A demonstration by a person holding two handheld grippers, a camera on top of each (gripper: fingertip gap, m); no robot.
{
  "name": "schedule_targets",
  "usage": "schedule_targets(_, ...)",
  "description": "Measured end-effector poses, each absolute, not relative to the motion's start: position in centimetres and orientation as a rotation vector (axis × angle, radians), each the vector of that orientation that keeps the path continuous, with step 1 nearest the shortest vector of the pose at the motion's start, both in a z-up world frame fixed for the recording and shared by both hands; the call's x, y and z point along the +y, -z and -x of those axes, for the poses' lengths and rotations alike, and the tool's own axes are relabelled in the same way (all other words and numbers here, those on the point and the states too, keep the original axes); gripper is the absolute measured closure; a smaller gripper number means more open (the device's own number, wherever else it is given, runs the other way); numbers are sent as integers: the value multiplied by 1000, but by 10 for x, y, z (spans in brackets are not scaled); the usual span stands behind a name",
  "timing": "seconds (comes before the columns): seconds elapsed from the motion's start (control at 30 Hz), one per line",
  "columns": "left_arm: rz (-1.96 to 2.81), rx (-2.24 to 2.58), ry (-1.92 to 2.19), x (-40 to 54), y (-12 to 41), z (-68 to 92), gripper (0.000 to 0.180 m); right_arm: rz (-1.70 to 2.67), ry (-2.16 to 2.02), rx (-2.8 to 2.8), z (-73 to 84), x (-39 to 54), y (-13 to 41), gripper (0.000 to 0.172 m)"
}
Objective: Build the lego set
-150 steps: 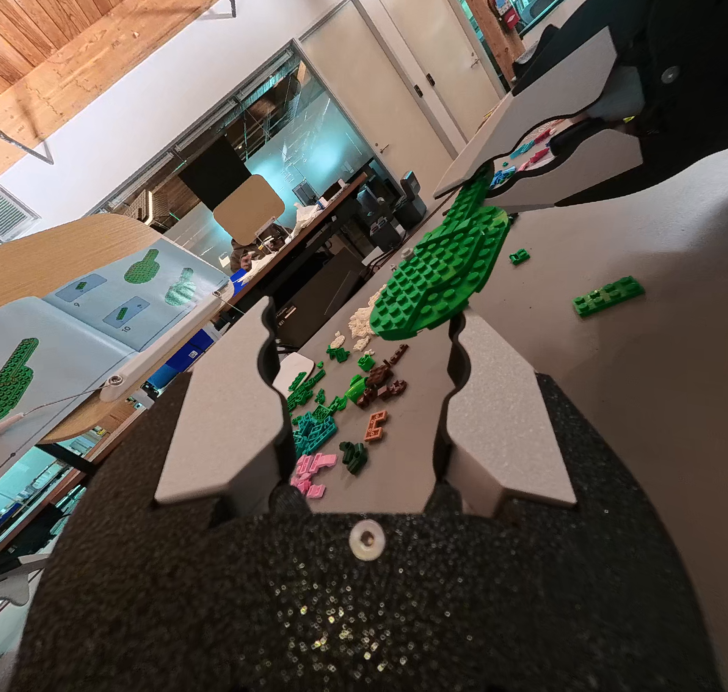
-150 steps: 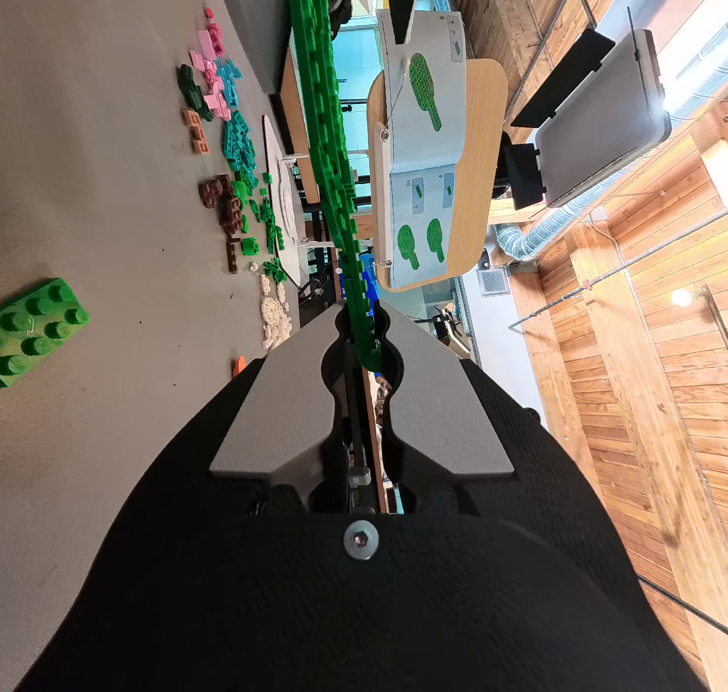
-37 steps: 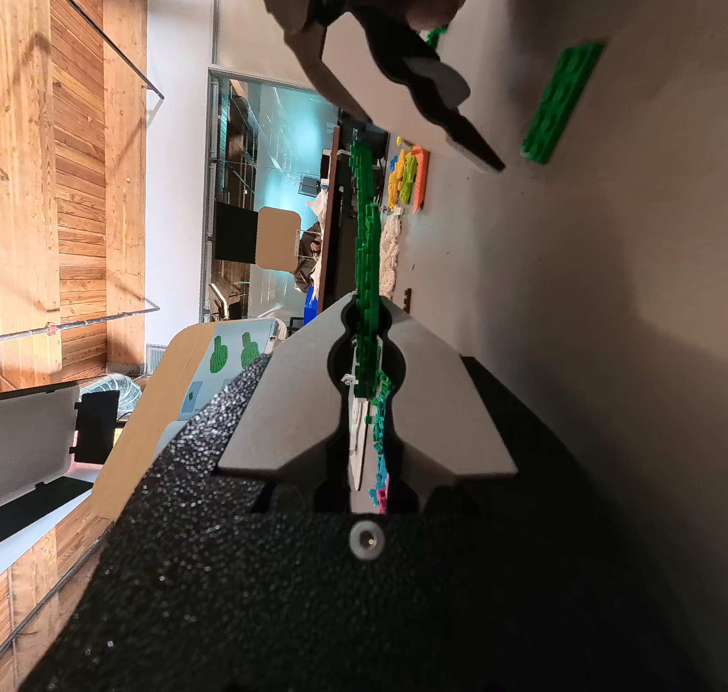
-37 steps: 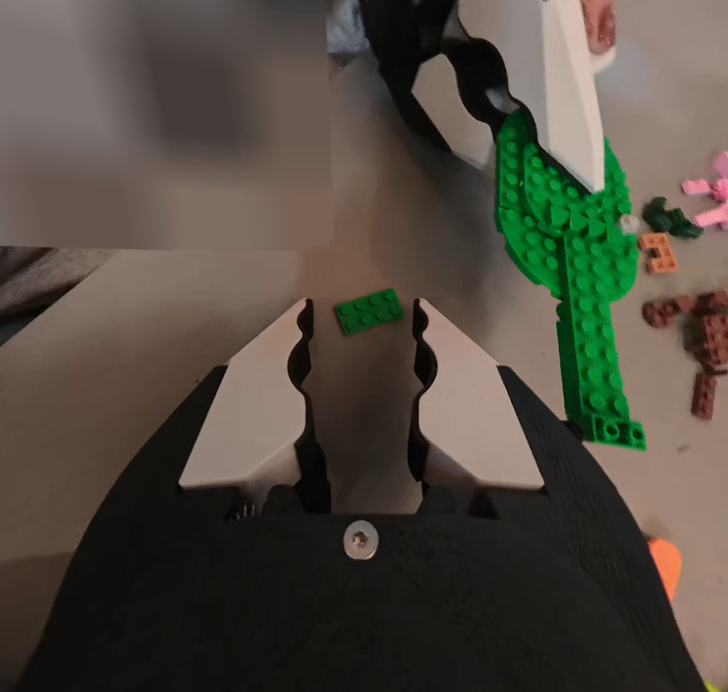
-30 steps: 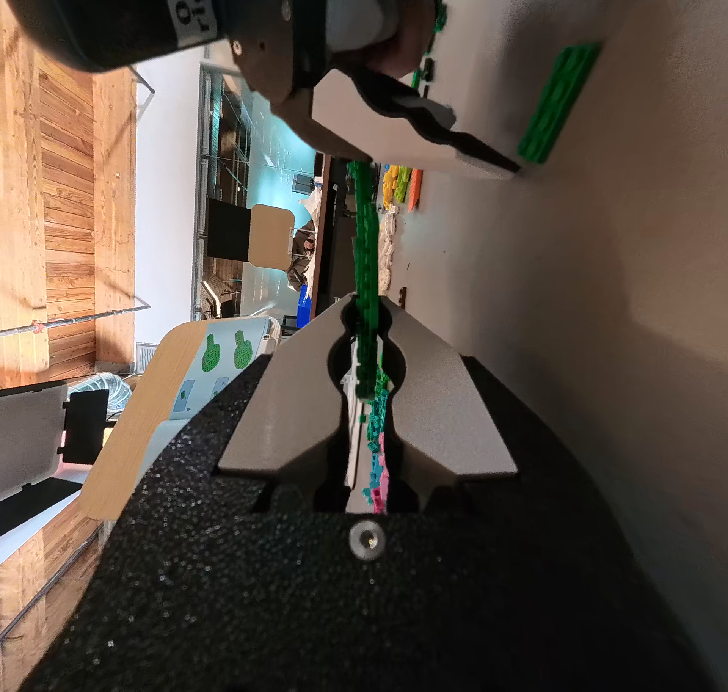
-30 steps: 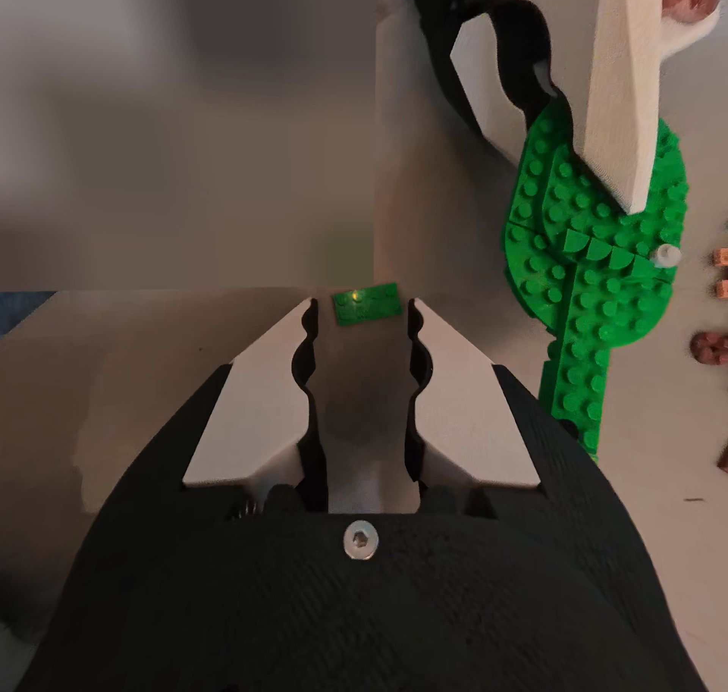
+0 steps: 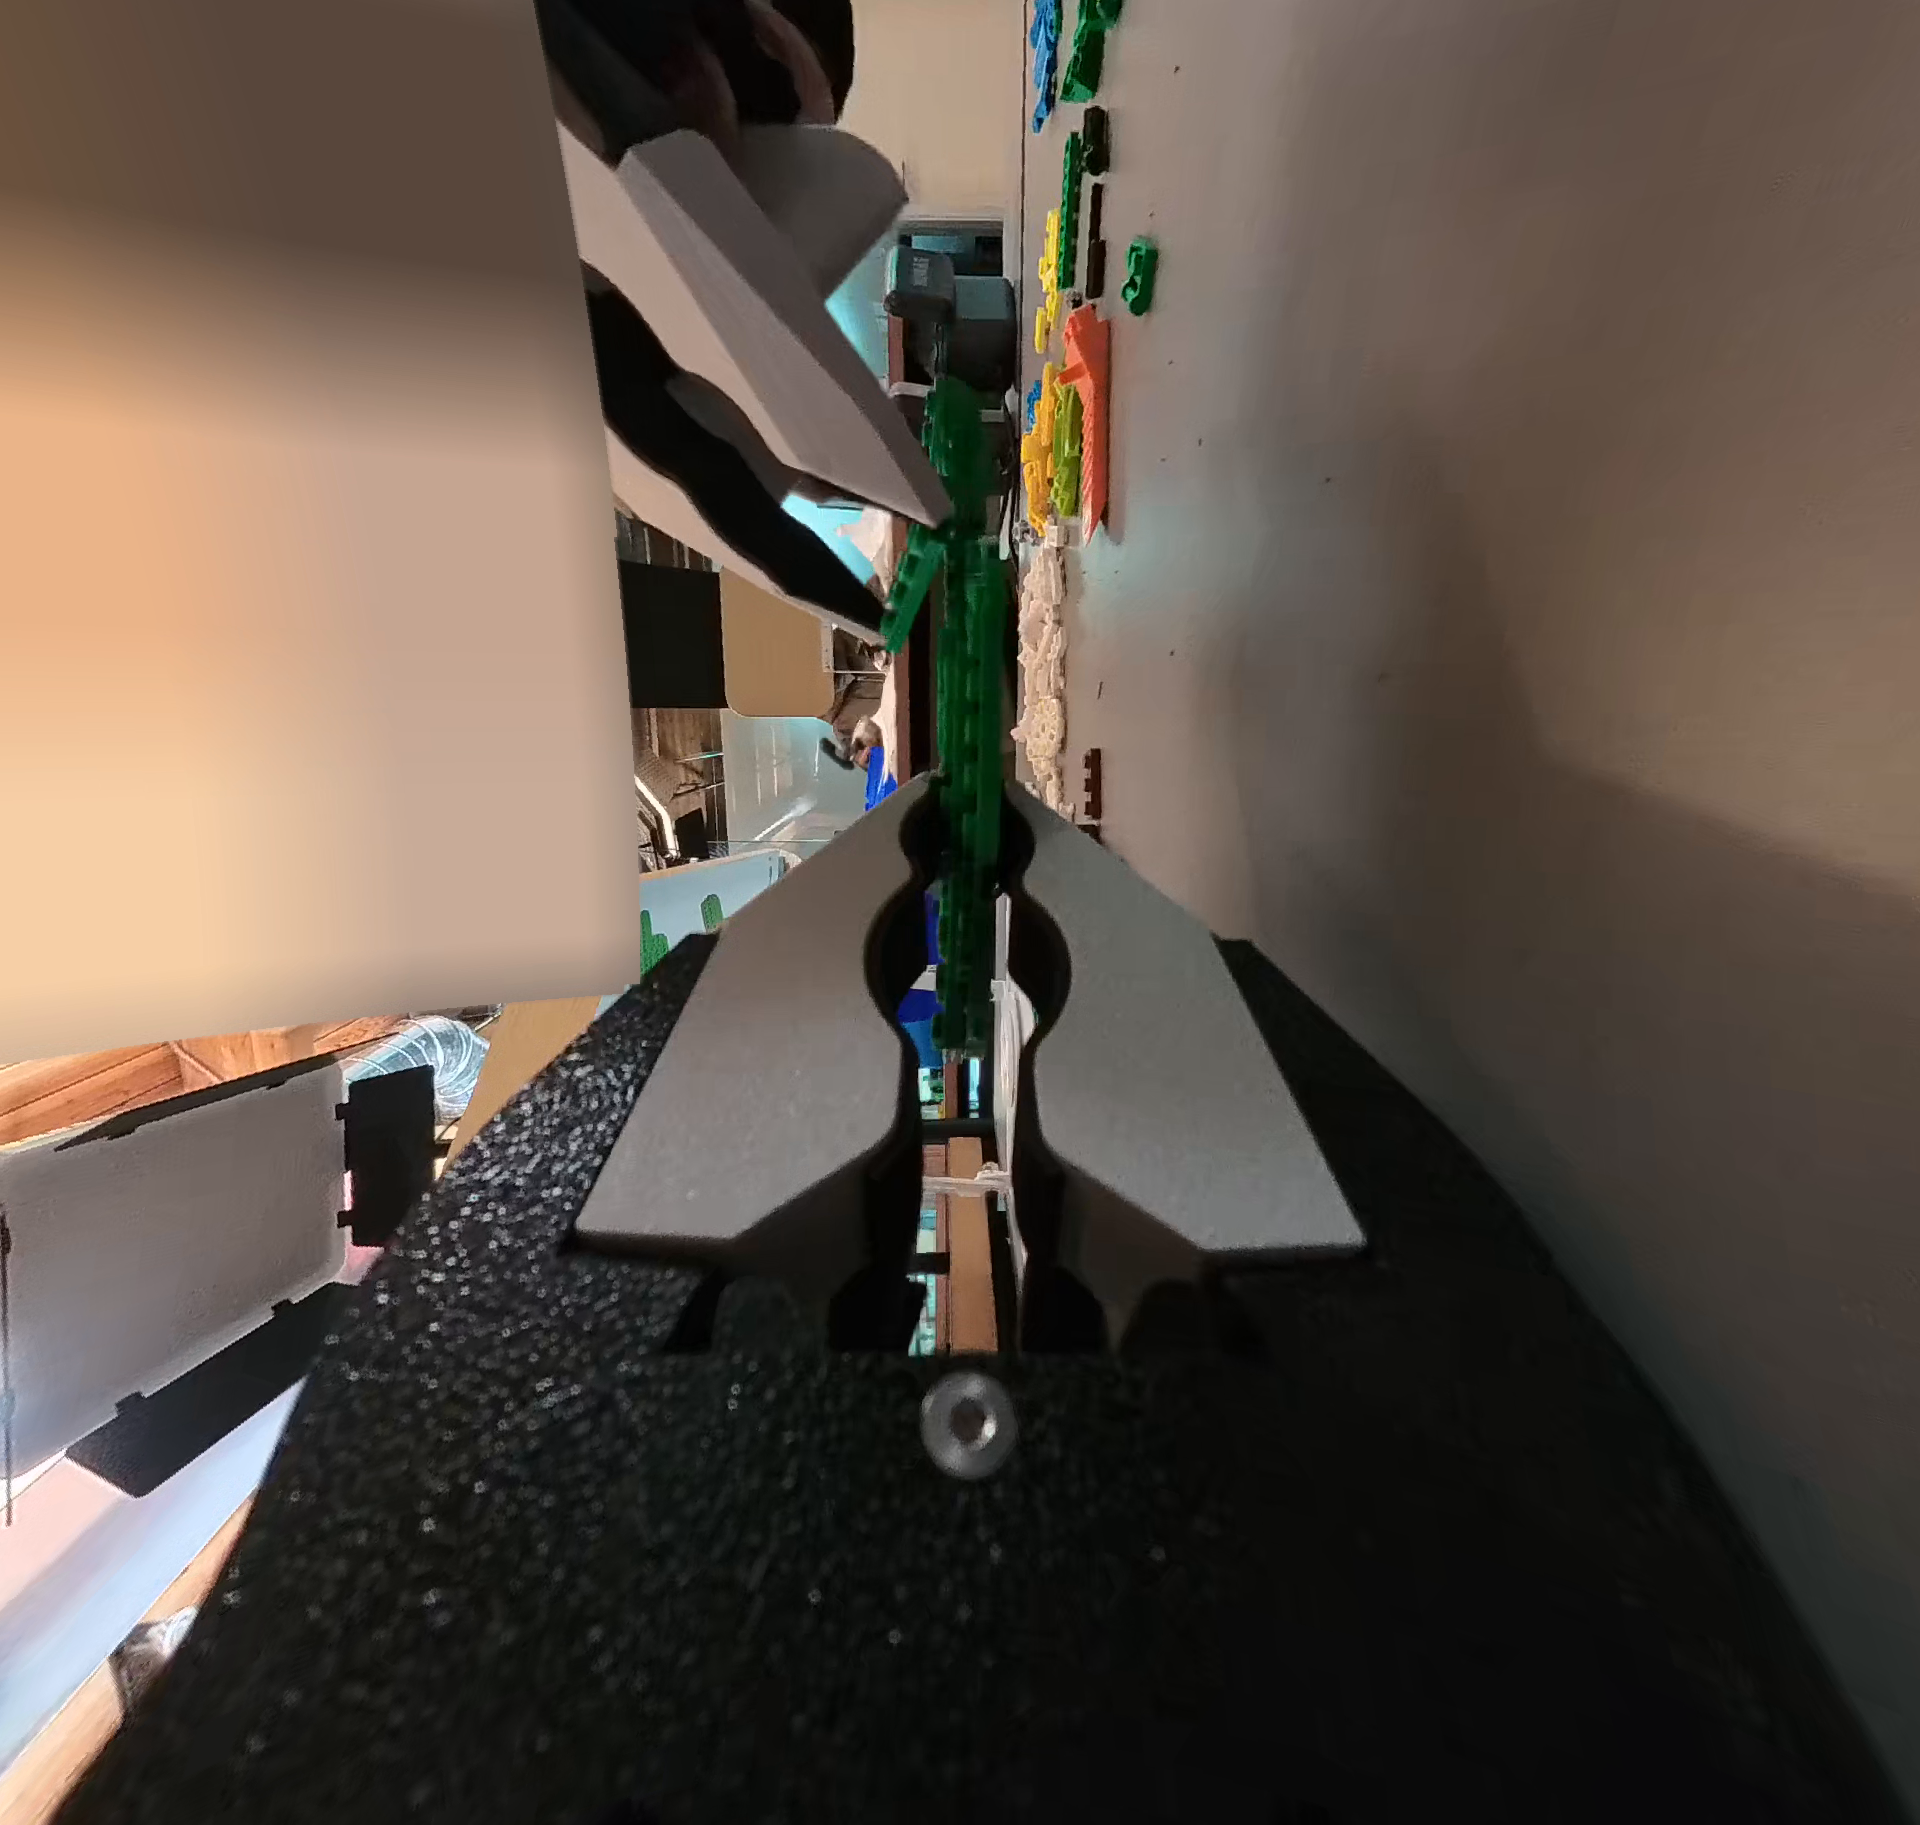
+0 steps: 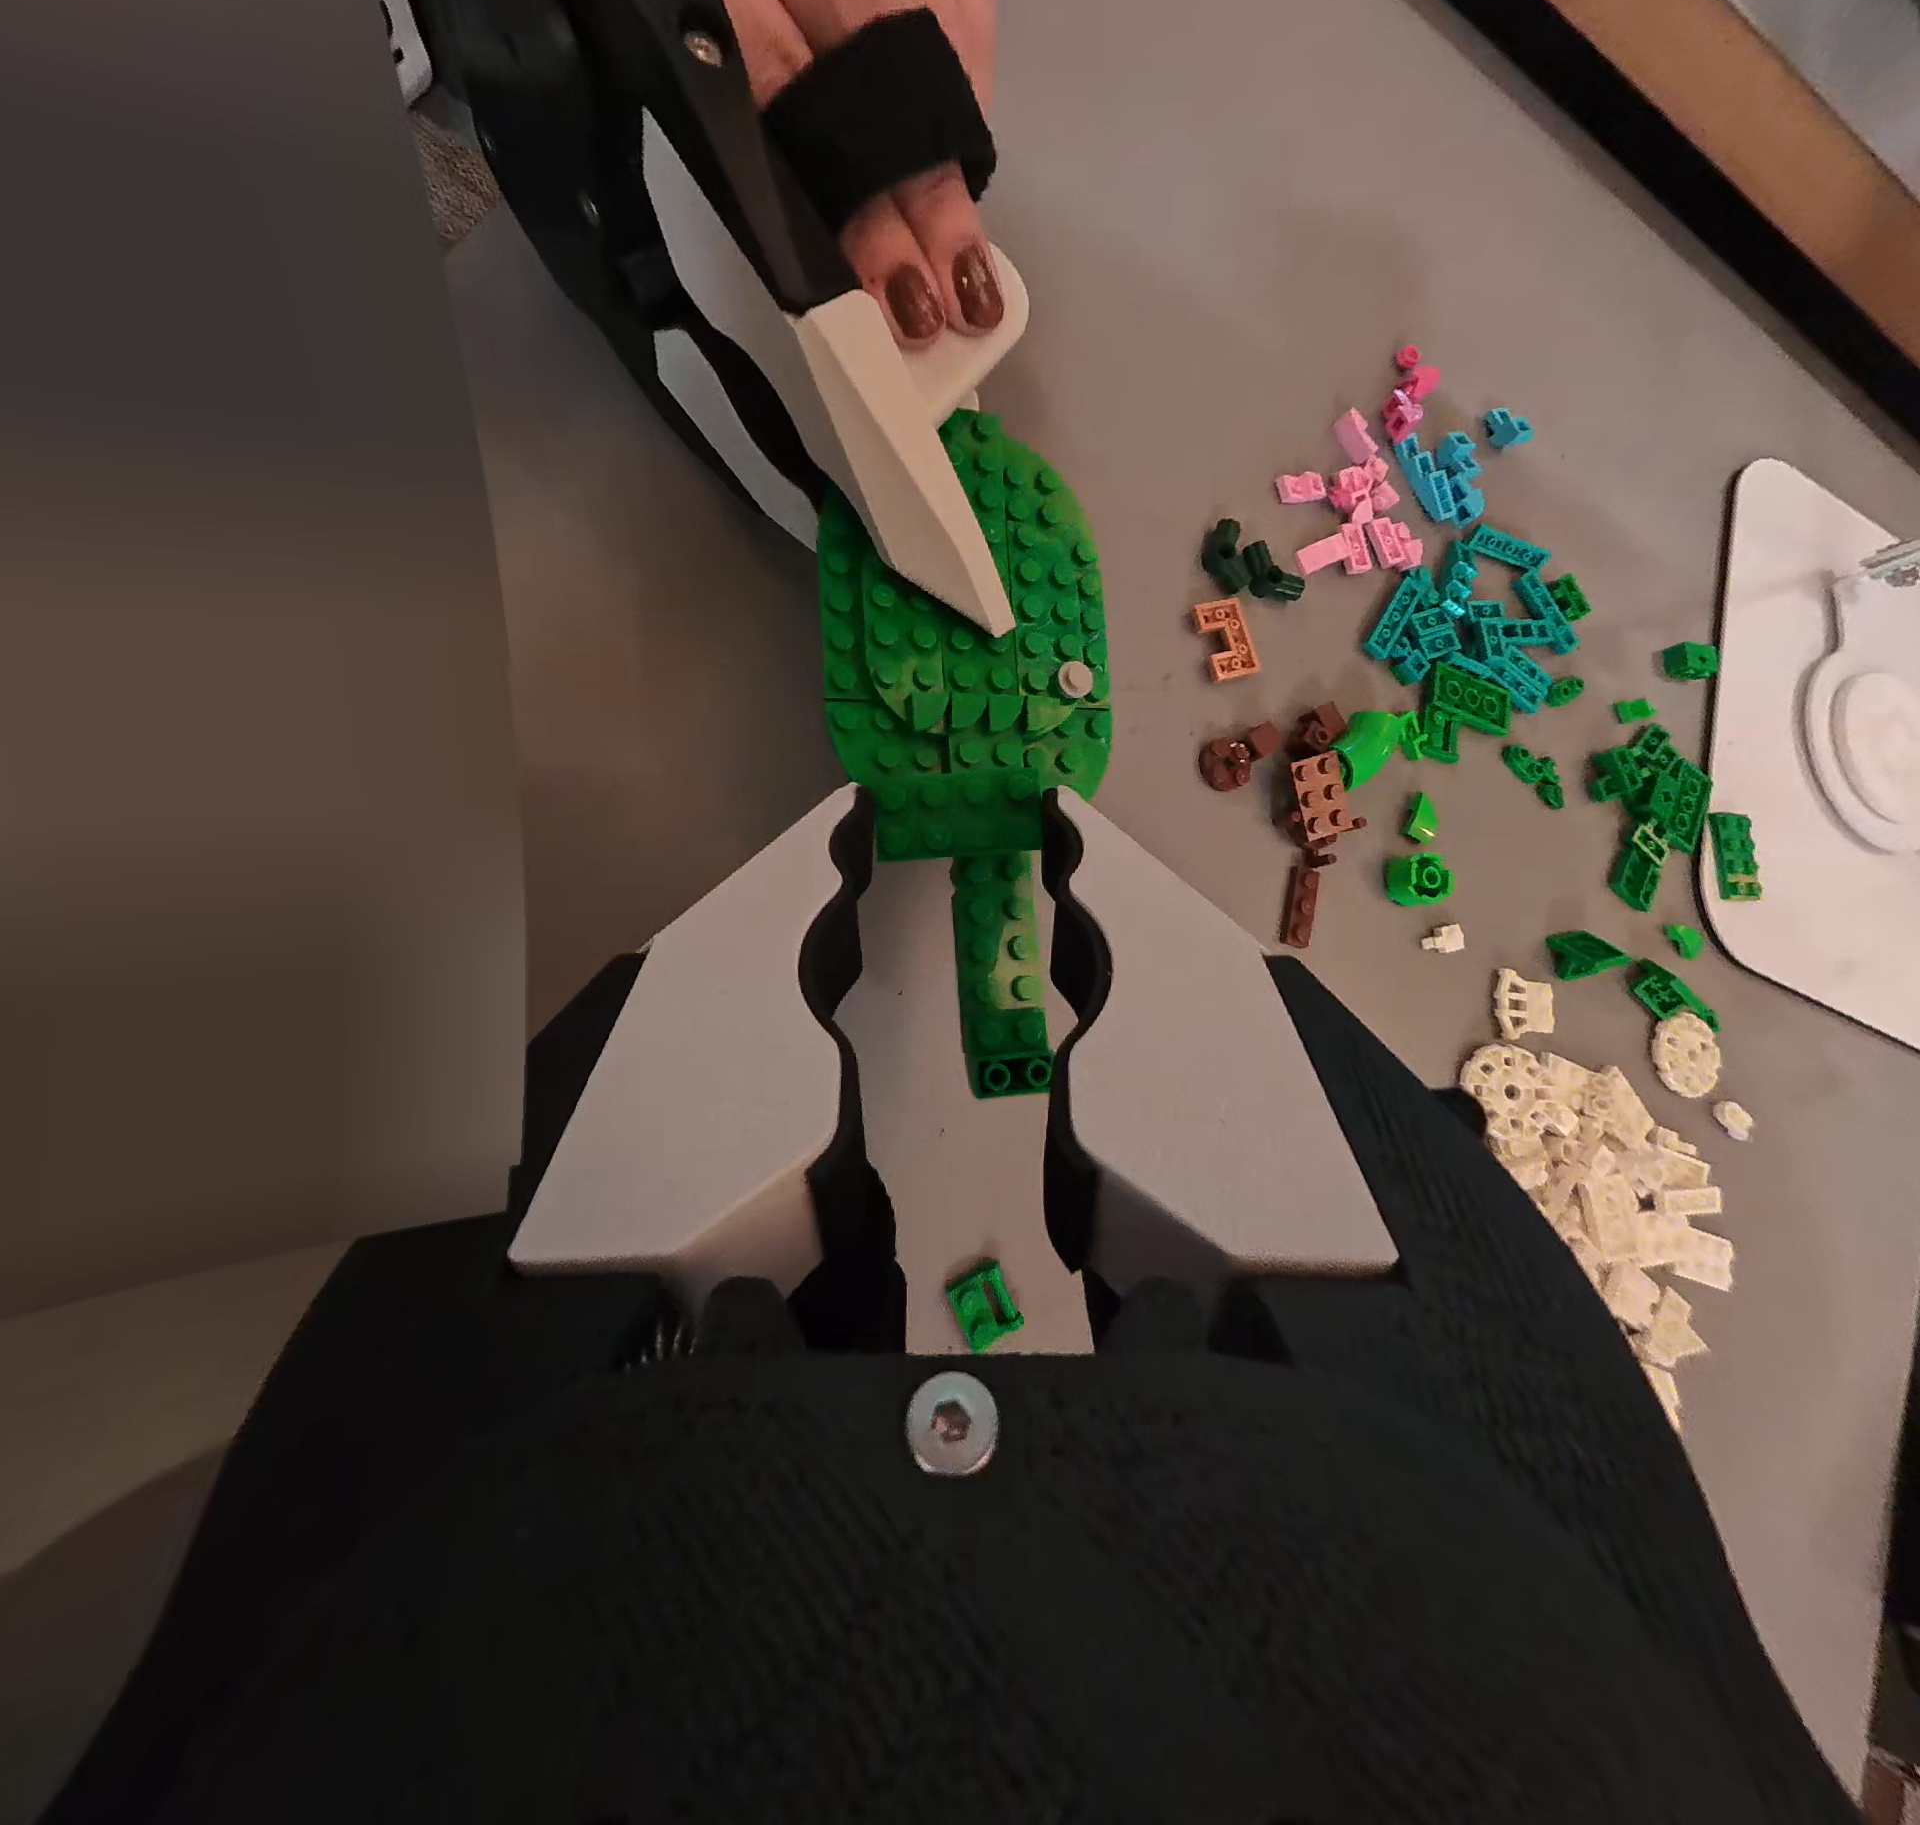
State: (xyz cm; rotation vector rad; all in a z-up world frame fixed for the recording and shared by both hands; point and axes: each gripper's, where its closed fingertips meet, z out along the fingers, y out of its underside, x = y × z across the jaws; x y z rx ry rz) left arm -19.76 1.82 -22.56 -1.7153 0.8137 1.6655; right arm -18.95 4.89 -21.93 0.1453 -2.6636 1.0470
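Right wrist view: green brick paddle (image 8: 961,695) lengthwise, stem nearest.

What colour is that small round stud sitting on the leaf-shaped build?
Light grey, on the green leaf build: stud. Clearest in the right wrist view.

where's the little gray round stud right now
In the right wrist view the gray stud sits on the right edge of the green leaf-shaped brick build, just below the left gripper and above the right gripper.

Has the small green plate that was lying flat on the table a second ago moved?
Yes. The small green plate is off the grey table, clamped in the right hand-held gripper against the green leaf build, which the left hand-held gripper holds.
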Motion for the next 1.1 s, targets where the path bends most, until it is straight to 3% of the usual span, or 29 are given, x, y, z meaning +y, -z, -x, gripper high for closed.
schedule_targets(0.33,1702,872,-1477,24,232,177,176,-320,-1015,-2731,166,68,213,141)
schedule_targets(0.5,1714,823,-1610,20,226,188,175,113,-853,-2595,203,86,207,141)
schedule_targets(0.7,1800,743,-1680,21,226,195,176,695,-1028,-2354,207,79,205,141)
schedule_targets(1.1,1729,933,-1636,34,237,179,175,889,-934,-2471,178,71,238,141)
